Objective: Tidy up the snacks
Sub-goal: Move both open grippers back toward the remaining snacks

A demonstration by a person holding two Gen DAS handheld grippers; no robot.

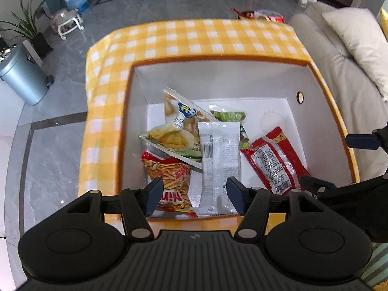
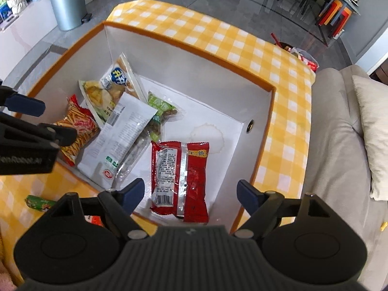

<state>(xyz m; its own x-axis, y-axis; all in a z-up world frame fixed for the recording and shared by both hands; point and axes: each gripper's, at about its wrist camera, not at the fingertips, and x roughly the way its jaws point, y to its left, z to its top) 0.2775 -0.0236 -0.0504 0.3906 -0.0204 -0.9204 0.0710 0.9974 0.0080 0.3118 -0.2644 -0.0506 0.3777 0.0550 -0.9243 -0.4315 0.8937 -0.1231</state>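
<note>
Hovering above an orange-rimmed white box (image 1: 322, 131), both grippers sit spread wide w/ nothing between the fingers.

1. Left gripper (image 1: 192, 196): jaws apart, over the near-left part of the box. Directly below it lies a white packet (image 1: 219, 167), back side up (barcode and fine print visible).
2. Right gripper (image 2: 190, 195): jaws apart, over the near-right part of the box, above a red packet (image 2: 180, 179), also back side up w/ a silver seam down the middle.
3. Box contents, left wrist view:
   - red packet (image 1: 274, 160) lies flat on the box floor, just beside the white packet, right of it.
   - orange stick-snack bag (image 1: 169, 179) at near-left, partly under the left finger of the gripper.
   - chip bag (image 1: 169, 141) w/ yellow crisps, behind the stick-snack bag; its edge is overlapped by the white packet.
   - blue-label bag (image 1: 184, 114) leans tilted toward the far-left corner.
   - green packet (image 1: 229, 116) lies behind the white packet, partly covered by it.
4. Box stands on a table covered w/ a yellow-and-white check cloth (image 1: 194, 38).
5. Outside the box, right wrist view: a small green packet (image 2: 40, 202) lies on the cloth near the box's near-left corner; a red item shows beside it (mostly hidden by the gripper body, type cannot be told).
6. Surroundings: grey bin (image 2: 69, 2), beige sofa (image 2: 339, 145) beside the table.
</note>
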